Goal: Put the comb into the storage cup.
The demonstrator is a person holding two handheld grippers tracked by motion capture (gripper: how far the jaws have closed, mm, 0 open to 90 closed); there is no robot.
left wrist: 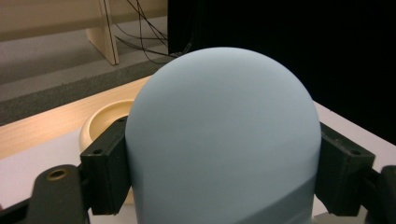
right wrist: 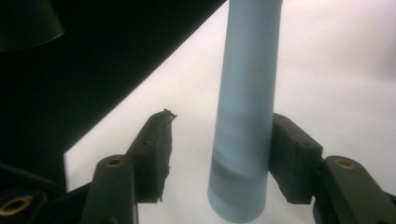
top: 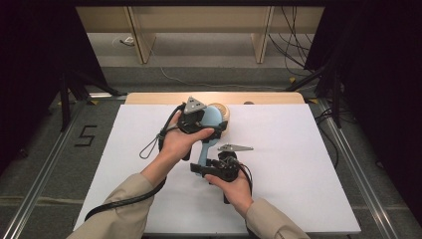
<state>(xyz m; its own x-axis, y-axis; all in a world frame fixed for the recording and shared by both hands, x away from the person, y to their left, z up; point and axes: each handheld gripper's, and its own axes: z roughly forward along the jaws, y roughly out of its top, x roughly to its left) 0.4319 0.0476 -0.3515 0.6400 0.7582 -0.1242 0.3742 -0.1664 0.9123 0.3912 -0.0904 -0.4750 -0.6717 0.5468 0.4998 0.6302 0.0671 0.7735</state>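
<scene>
**Blue paddle clamped at the head, loose at the handle**

The pale blue paddle-shaped tool (top: 208, 130) sits near the middle of the white table sheet (top: 293, 164), its rounded head toward 12 o'clock and its handle running back toward 6. The left gripper (top: 211, 128) is closed on the head: in the left gripper view both black jaws press the sides of the blue dome (left wrist: 223, 135). The right gripper (top: 199, 168) is at the handle end; in the right gripper view its jaws stand apart around the blue shaft (right wrist: 245, 116), one jaw against it, the other clearly off it, so nothing is gripped there.

Just beyond the head, at 12 o'clock, a cream bowl (top: 222, 110) stands partly hidden behind the tool and left gripper; its rim shows in the left gripper view (left wrist: 100, 122).

Past the bowl runs the table's wooden edge (top: 149, 97). The sheet lies bare toward 3 and 9 o'clock. The left gripper's cable (top: 149, 145) loops at 9 o'clock.
</scene>
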